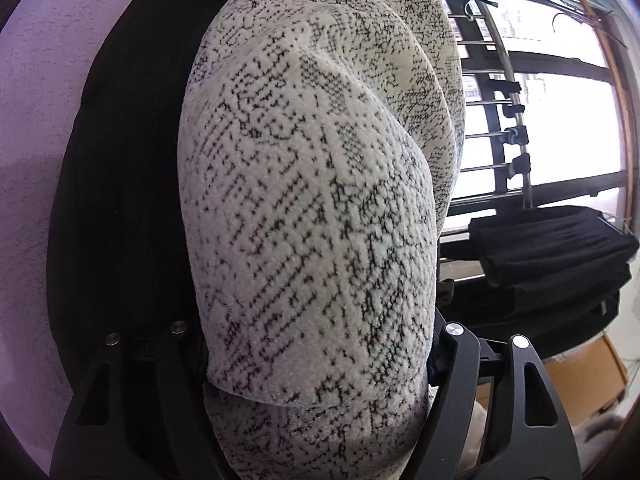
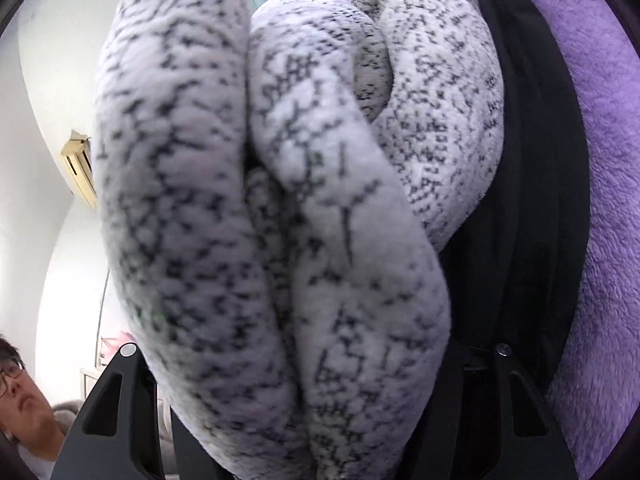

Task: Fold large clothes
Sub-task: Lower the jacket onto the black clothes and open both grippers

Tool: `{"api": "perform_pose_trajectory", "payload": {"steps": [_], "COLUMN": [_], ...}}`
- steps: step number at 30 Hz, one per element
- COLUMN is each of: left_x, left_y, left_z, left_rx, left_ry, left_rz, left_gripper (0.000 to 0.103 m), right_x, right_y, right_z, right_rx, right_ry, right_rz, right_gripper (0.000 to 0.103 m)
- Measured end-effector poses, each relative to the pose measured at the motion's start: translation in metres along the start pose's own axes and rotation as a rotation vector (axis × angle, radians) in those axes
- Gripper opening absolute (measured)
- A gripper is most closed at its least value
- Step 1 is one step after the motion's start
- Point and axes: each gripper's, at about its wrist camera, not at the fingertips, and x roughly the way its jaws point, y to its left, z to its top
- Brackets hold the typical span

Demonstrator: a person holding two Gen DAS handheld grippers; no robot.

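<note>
— Filling both wrist views, what was that speckled bundle?

— A thick white fleece garment [image 1: 304, 216] flecked with black, bunched in rolled folds. The left hand-held gripper [image 1: 316, 364] was clamped on one end of it, fabric bulging between the two black fingers [image 1: 460, 360]. The right hand-held gripper [image 2: 316, 380] gripped the other end, its folds spilling over the fingers [image 2: 120, 384].

— And where did it lie?

— Against a black garment [image 1: 120, 168], which itself rested on a purple plush blanket [image 2: 600, 200].

— Anything behind?

— In the left view, a metal drying rack [image 1: 508, 128] stood before bright windows, with dark folded clothes [image 1: 552, 248] stacked nearby. In the right view, a bespectacled person [image 2: 20, 392] appeared at the lower left, below a wall air conditioner [image 2: 80, 168].
</note>
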Motion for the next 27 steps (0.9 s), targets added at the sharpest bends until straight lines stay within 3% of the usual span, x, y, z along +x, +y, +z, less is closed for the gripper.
{"api": "perform_pose_trajectory", "payload": {"steps": [5, 10, 11, 15, 19, 24, 27], "left_x": [-0.015, -0.03, -0.031, -0.043, -0.075, -0.114, -0.121], "left_y": [-0.008, -0.039, -0.047, -0.055, -0.054, -0.08, -0.091], "left_z": [-0.002, -0.011, -0.014, -0.018, -0.022, -0.032, -0.043], "left_rx": [-0.006, 0.072, 0.098, 0.111, 0.069, 0.115, 0.115], "left_ry": [0.02, 0.018, 0.018, -0.004, -0.112, -0.225, -0.215], "left_rz": [0.051, 0.27, 0.295, 0.315, 0.292, 0.434, 0.517], "left_gripper": [0.079, 0.089, 0.097, 0.097, 0.097, 0.097, 0.097], "right_x": [0.009, 0.008, 0.008, 0.006, 0.002, 0.006, 0.012], "right_y": [0.023, 0.052, 0.056, 0.078, 0.09, 0.09, 0.106], "right_z": [-0.016, -0.052, -0.06, -0.097, -0.137, -0.174, -0.208], "right_rx": [-0.031, -0.014, -0.018, -0.034, -0.027, -0.036, -0.049], "right_ry": [0.007, -0.018, -0.022, -0.057, -0.094, -0.124, -0.174], "right_rz": [-0.035, -0.061, -0.062, -0.075, -0.088, -0.184, -0.244], "right_gripper": [0.071, 0.095, 0.095, 0.095, 0.095, 0.095, 0.095]}}
